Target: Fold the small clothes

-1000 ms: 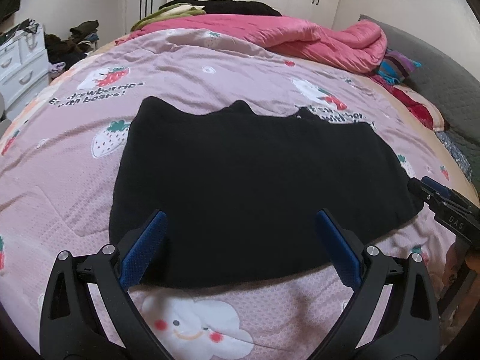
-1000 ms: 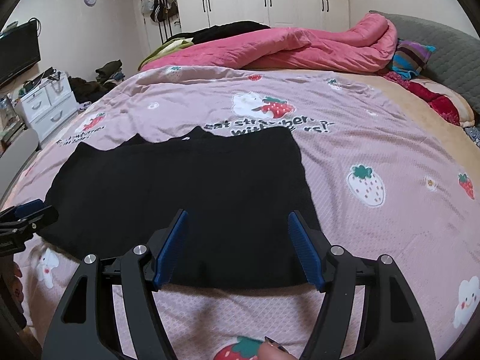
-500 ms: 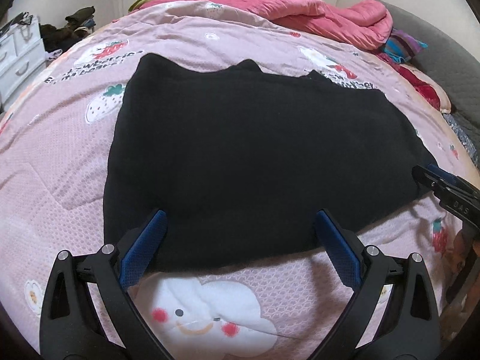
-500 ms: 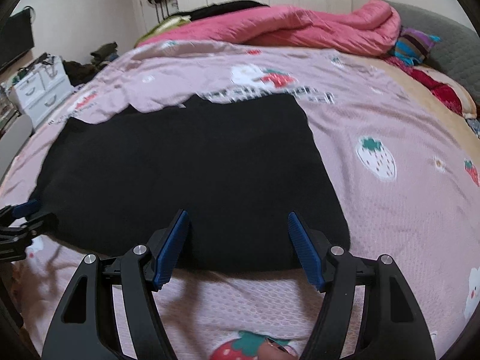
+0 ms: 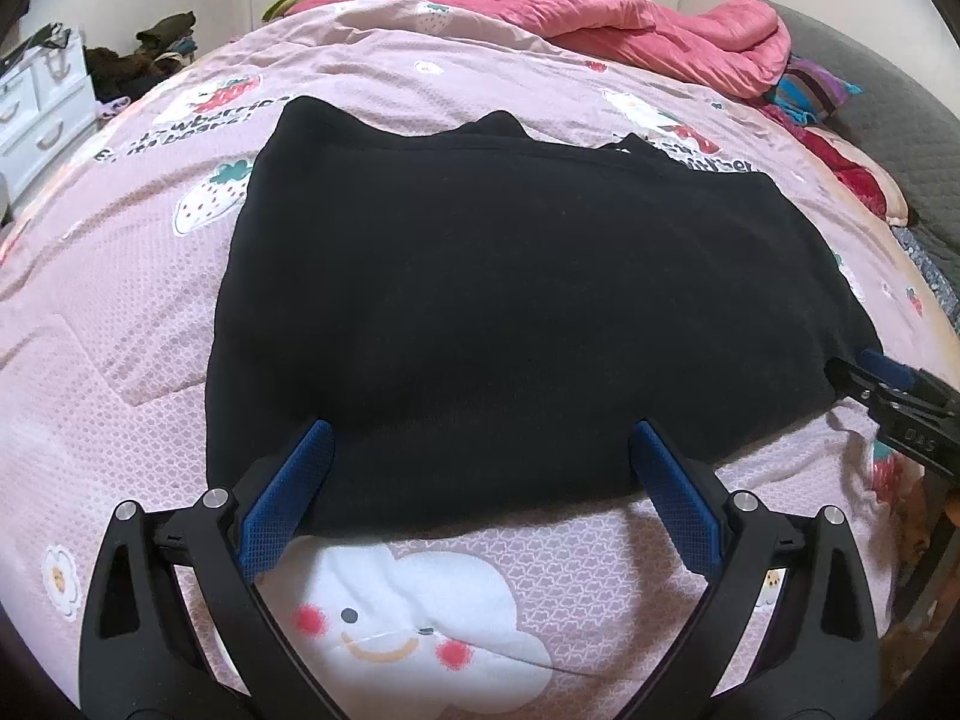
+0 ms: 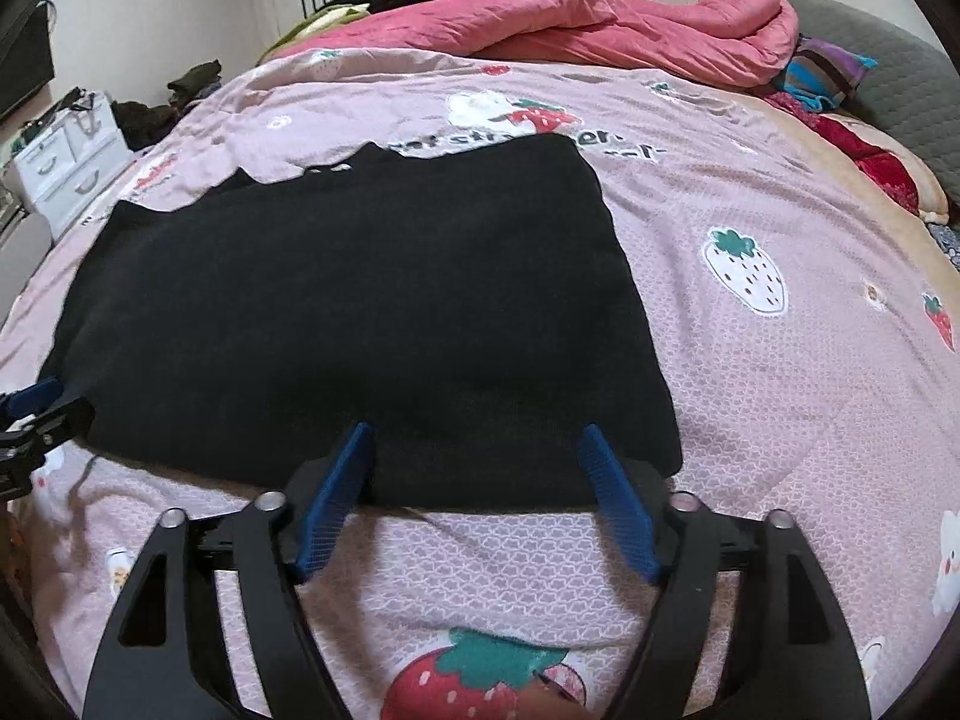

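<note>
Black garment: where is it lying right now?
In both wrist views the black garment lies flat on the pink strawberry-print bedspread, its near edge just ahead of the open left gripper and right gripper.

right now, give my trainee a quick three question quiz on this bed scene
1. True or false: the black garment lies spread flat on the pink bedspread.
2. Which edge of the garment do the left gripper and right gripper face: A near, B far?
3. The jaws of both grippers stand ____.

Key: 1 true. 2 A. 3 open; the right gripper's jaws have just been opening, with only the garment's near edge between them, not pinched.
</note>
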The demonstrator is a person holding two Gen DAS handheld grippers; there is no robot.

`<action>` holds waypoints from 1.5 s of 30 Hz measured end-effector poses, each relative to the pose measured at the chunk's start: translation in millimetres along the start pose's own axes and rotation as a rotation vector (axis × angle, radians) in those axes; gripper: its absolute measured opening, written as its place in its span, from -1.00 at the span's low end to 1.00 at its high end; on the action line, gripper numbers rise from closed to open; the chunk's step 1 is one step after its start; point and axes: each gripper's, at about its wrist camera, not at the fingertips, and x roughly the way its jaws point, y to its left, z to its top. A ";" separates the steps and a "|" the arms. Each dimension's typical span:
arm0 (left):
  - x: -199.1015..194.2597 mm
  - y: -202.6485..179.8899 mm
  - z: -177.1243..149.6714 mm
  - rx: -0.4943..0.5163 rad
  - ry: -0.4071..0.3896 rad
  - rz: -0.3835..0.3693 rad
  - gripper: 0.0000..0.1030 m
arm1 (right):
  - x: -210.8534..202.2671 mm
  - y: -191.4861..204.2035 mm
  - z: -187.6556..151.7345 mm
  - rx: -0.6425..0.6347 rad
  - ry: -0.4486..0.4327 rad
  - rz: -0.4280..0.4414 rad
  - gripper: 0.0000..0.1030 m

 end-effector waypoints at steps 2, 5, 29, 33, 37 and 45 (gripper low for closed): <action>-0.9 -0.5 0.5 0.006 0.000 0.005 0.80 | -3.5 3.5 0.4 -0.014 -0.009 -0.009 0.63; -3.7 -1.1 1.7 0.006 -0.001 0.004 0.80 | -8.1 9.2 0.5 -0.047 -0.025 -0.028 0.71; -33.9 31.5 9.3 -0.085 -0.057 0.024 0.82 | -28.2 47.9 5.2 -0.141 -0.105 -0.017 0.85; -36.7 43.0 10.6 -0.118 -0.064 0.038 0.82 | -27.5 58.7 7.5 -0.152 -0.110 -0.004 0.86; -39.2 51.7 11.6 -0.141 -0.071 0.055 0.82 | -26.5 73.8 9.9 -0.173 -0.116 0.014 0.86; -43.3 67.8 17.1 -0.182 -0.086 0.077 0.82 | -22.7 107.1 13.1 -0.214 -0.121 0.060 0.87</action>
